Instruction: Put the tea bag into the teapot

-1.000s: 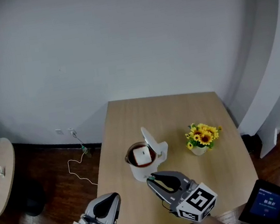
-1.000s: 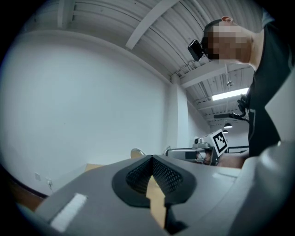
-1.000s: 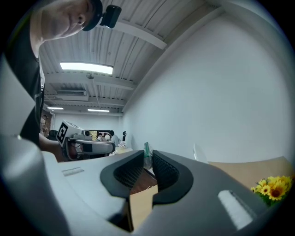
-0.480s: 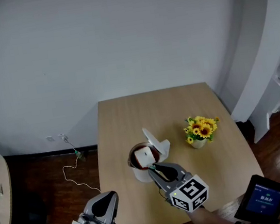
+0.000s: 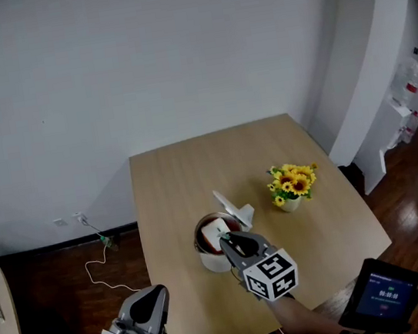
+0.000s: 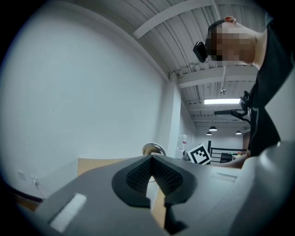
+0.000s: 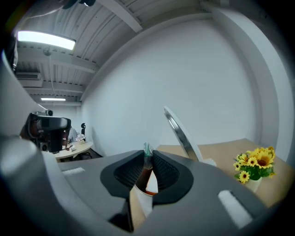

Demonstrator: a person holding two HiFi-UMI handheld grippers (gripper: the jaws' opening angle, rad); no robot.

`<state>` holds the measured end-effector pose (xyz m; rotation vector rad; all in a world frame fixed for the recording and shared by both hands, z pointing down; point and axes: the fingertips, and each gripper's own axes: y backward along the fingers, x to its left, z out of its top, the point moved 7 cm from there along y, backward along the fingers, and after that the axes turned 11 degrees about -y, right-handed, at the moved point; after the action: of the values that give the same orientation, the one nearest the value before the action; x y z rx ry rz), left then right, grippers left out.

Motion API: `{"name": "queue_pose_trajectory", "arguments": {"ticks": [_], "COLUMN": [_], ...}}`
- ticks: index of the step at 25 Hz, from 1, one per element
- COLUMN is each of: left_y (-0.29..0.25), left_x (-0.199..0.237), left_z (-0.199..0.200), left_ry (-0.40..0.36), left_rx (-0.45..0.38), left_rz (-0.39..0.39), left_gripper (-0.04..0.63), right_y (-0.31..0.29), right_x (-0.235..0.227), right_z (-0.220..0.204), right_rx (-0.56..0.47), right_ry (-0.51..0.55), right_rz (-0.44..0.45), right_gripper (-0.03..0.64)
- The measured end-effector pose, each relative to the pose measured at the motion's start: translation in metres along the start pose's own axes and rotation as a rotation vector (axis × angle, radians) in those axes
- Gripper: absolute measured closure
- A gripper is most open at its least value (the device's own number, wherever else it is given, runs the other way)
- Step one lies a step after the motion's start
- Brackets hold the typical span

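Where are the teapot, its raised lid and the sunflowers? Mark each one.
teapot (image 5: 210,261), head view, white side wall.
lid (image 5: 228,204), head view, middle of the raised flap.
sunflowers (image 5: 294,182), head view, yellow blooms.

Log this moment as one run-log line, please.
right gripper: shut on tea bag tag | tea bag: inside teapot | lid: open | left gripper: shut, empty

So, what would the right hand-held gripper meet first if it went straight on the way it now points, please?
Probably the round white teapot with its lid open: the right hand-held gripper, pinching a small green tag, aims at its near rim, though depth is unclear.
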<state>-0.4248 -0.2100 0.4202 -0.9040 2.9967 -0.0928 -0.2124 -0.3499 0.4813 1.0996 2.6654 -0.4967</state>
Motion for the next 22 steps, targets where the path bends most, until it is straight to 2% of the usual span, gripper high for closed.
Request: {"name": "queue_pose_trajectory", "arguments": {"ticks": [4,8,15,19,22], "left_y": [-0.004,-0.013,-0.029,-0.025,-0.019], "left_x": [0.015,0.022,0.024,0.026,0.030], "left_z": [-0.001,-0.002,0.007,0.012,0.008], "left_ry": [0.006,-0.010,-0.046,-0.008,-0.002], "left_rx": [-0.018,0.012,-0.019,-0.036,-0.017], "left_rz": [-0.018,-0.032,-0.120,-0.096,-0.089], "left_gripper": [0.591,0.591,0.591,0.592,0.592], "right_y": [-0.012,-0.015,-0.025,-0.026,-0.023], "right_x": [-0.001,-0.010,-0.019,-0.018,-0.016], "right_z": [-0.007,-0.004,-0.004,-0.002,0.001], "right_rx": [-0.006,-0.008,0.043,0.082,0.085], "right_ry": [-0.012,-0.024,-0.016,-0.005,-0.008], "right_rz": [-0.060,-0.128,-0.202,-0.234,-0.244], "right_gripper": [0.554,0.554,0.554,0.554,0.552]}}
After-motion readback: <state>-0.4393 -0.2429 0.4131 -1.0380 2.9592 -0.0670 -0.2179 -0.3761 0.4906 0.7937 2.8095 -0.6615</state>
